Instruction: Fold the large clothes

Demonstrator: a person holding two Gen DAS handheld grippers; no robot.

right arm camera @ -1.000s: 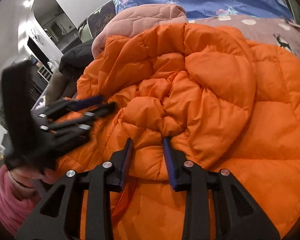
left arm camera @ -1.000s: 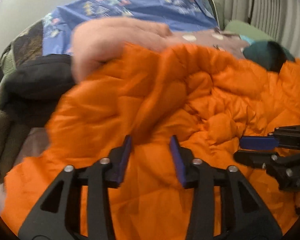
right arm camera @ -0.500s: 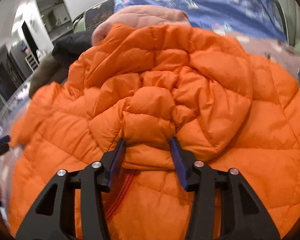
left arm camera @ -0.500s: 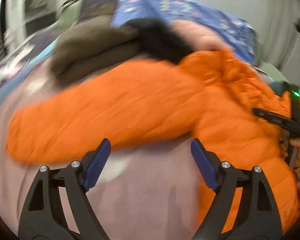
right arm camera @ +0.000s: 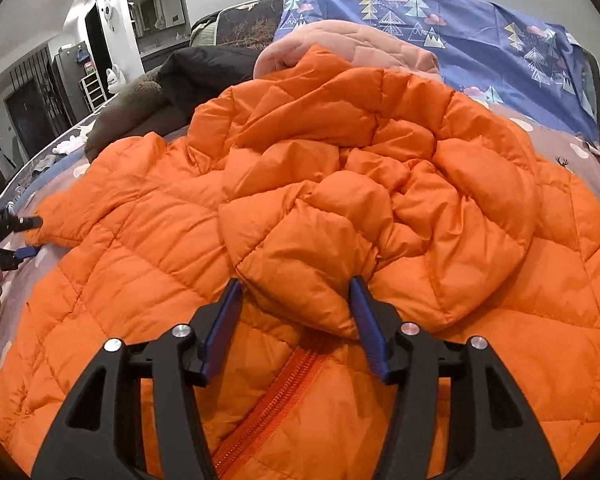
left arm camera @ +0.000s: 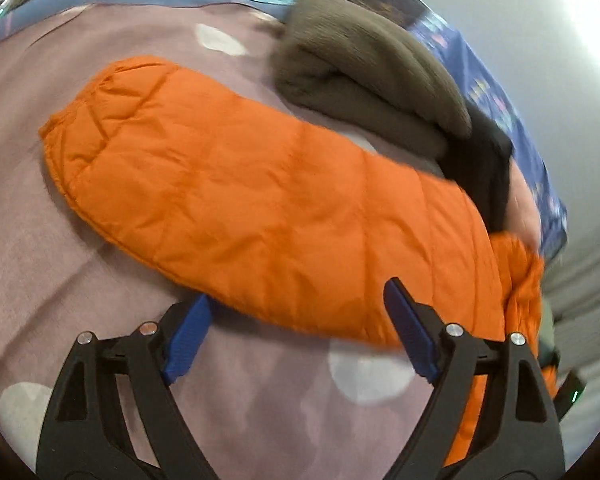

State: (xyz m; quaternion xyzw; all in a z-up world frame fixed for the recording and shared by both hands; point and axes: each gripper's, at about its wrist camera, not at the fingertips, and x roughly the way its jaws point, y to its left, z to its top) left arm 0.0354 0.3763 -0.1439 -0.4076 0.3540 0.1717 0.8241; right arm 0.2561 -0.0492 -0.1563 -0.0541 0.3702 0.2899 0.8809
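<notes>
An orange puffer jacket (right arm camera: 340, 208) lies spread on the bed with its hood bunched in the middle and its zipper (right arm camera: 276, 392) running toward me. My right gripper (right arm camera: 294, 320) is open, its jaws on either side of the hood's lower fold. The jacket's left sleeve (left arm camera: 236, 200) lies stretched out on the mauve bedspread (left arm camera: 260, 408). My left gripper (left arm camera: 296, 332) is wide open just below the sleeve's near edge, holding nothing. It also shows at the far left of the right wrist view (right arm camera: 8, 236), by the sleeve cuff.
A brown fleece garment (left arm camera: 372, 68), a black garment (left arm camera: 484, 168) and a pink quilted one (right arm camera: 360, 44) are piled behind the jacket. A blue tree-print pillow (right arm camera: 480, 36) lies at the headboard. The bed's left edge and a room with shelves (right arm camera: 80, 80) lie beyond.
My left gripper has swung left from the jacket body to the outstretched sleeve and opened wide. My right gripper has opened around the hood fold.
</notes>
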